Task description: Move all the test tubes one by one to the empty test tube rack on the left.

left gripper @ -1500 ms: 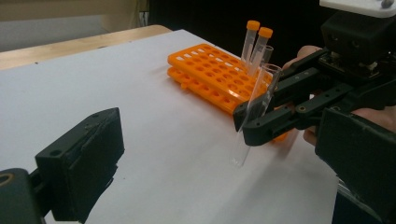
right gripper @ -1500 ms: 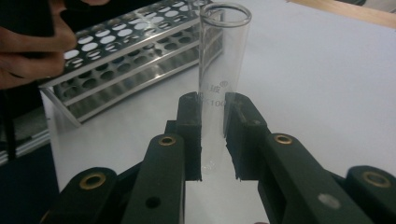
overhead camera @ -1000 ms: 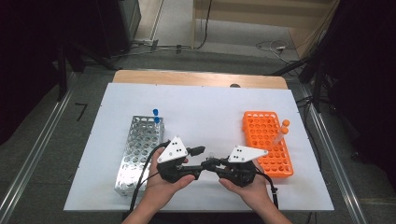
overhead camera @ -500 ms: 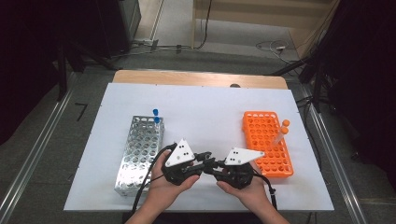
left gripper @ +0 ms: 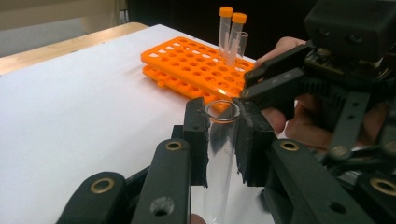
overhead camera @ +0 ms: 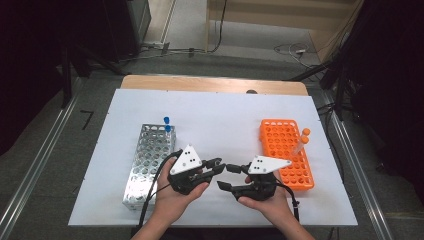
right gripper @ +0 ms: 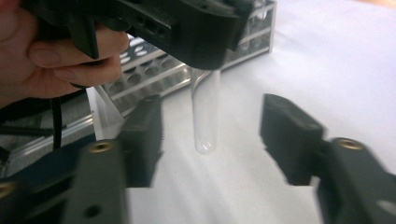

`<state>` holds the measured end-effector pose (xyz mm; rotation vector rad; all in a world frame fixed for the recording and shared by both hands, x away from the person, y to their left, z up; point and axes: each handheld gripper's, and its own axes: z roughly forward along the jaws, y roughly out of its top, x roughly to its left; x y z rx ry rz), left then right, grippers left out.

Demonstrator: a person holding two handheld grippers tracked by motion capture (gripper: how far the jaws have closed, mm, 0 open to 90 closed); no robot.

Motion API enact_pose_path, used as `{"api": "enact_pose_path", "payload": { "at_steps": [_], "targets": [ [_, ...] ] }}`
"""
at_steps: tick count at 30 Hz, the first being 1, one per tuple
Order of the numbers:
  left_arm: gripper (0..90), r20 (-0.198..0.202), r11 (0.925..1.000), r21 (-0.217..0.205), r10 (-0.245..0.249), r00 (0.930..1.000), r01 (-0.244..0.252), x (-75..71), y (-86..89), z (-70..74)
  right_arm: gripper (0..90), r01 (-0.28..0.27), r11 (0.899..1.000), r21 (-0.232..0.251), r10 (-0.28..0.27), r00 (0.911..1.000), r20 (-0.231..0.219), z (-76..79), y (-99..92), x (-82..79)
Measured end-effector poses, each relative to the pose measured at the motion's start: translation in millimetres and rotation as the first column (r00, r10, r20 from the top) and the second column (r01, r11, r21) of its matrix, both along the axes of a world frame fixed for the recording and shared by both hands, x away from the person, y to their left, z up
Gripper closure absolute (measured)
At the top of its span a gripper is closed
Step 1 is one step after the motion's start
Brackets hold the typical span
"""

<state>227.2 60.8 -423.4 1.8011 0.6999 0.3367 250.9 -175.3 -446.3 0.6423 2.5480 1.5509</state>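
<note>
**Tube handed over: left tool has it, right tool lets go**

High view: left tool (overhead camera: 218,163) and right tool (overhead camera: 226,176) meet tip to tip over the surface (overhead camera: 225,115), between the metal rack (overhead camera: 148,161) and orange rack (overhead camera: 286,150). Metal rack carries two blue-capped tubes (overhead camera: 167,123); orange rack two orange-capped ones (overhead camera: 302,138).

Left gripper view: jaws clamped on the clear test tube (left gripper: 218,154), uncapped, apparently empty.

Right gripper view: jaws have just been opening, now clear of the tube either side. Transfer looks complete.

Glass tube (left gripper: 219,154): lower end cut off by the bottom edge in the left gripper view; its top hidden behind the left gripper (right gripper: 187,28) in the right gripper view.
Right gripper (right gripper: 210,135): jaws blurred in its own view.
Metal rack (right gripper: 154,70): partly hidden behind a hand (right gripper: 60,60), out of focus.
Blue caps (overhead camera: 167,123): too small to count surely in the high view.
</note>
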Motion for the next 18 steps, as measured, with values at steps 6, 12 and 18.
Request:
{"api": "enact_pose_path", "payload": {
  "at_steps": [6,12,18],
  "targets": [
    [76.5,0.008,0.9997,-0.013,0.023,0.9997,-0.022,4.3,11.1,4.6,2.6,0.024,1.000,0.011,-0.025,0.9996,0.012,4.5,-19.0,2.4],
    [76.5,0.006,0.9984,-0.024,0.051,0.9987,-0.051,7.9,20.2,8.3,0.0,0.052,0.998,0.046,-0.052,0.9985,0.018,8.1,-42.8,4.7],
    [76.5,0.006,0.9960,-0.024,0.086,0.9963,-0.086,11.3,31.9,12.3,0.0,0.107,0.993,0.043,-0.109,0.9936,0.031,6.7,-62.9,6.0]
  ]
}}
